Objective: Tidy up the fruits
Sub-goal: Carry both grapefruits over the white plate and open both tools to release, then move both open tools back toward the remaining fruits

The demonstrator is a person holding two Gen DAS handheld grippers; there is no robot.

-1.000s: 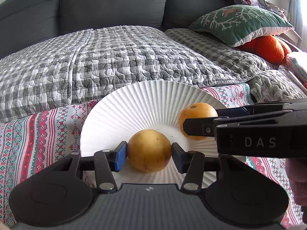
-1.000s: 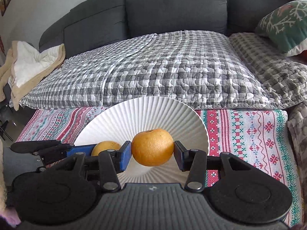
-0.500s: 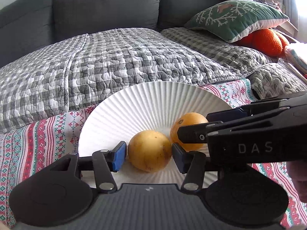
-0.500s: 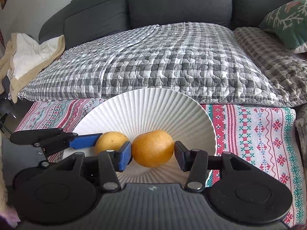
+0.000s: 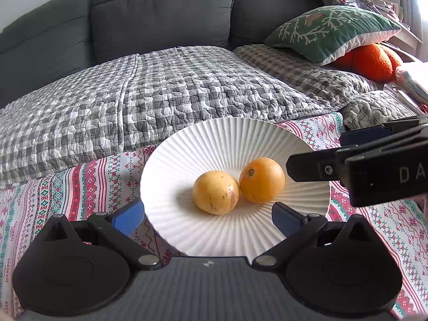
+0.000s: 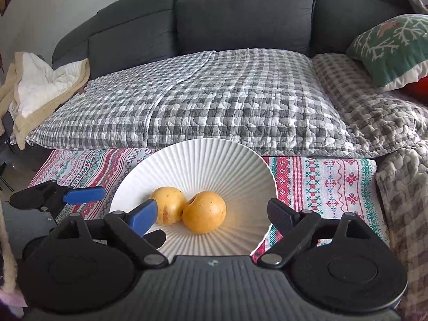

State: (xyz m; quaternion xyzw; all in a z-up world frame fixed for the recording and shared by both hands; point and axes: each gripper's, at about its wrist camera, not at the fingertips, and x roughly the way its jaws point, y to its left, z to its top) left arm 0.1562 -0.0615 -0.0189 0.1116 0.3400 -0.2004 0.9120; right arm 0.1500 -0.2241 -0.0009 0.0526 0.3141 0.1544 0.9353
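A white ribbed plate [image 5: 187, 149] [image 6: 214, 149] lies on a patterned cloth. On it a yellow fruit [image 5: 216, 192] [image 6: 168, 200] and an orange fruit [image 5: 261, 180] [image 6: 204, 211] rest side by side, touching. My left gripper [image 5: 207, 215] hovers just short of the yellow fruit. Its jaws are opening wide and the pads touch nothing. My right gripper [image 6: 211, 212] is drawn back from the orange fruit, its jaws also opening, with both pads clear of it. One right finger [image 5: 315, 169] reaches in from the right in the left wrist view. A blue left pad [image 6: 83, 195] shows at the left in the right wrist view.
The red and green patterned cloth [image 6: 321, 182] covers the surface under the plate. Behind it a grey checked quilt [image 5: 160, 101] lies on a dark grey sofa [image 6: 240, 21]. A green cushion [image 5: 331, 32] and orange round cushions [image 5: 371, 61] sit at the right, a beige blanket [image 6: 34, 88] at the left.
Both grippers went from shut on a fruit to wide open and drew back and up. The two fruits now rest on the plate, touching each other.
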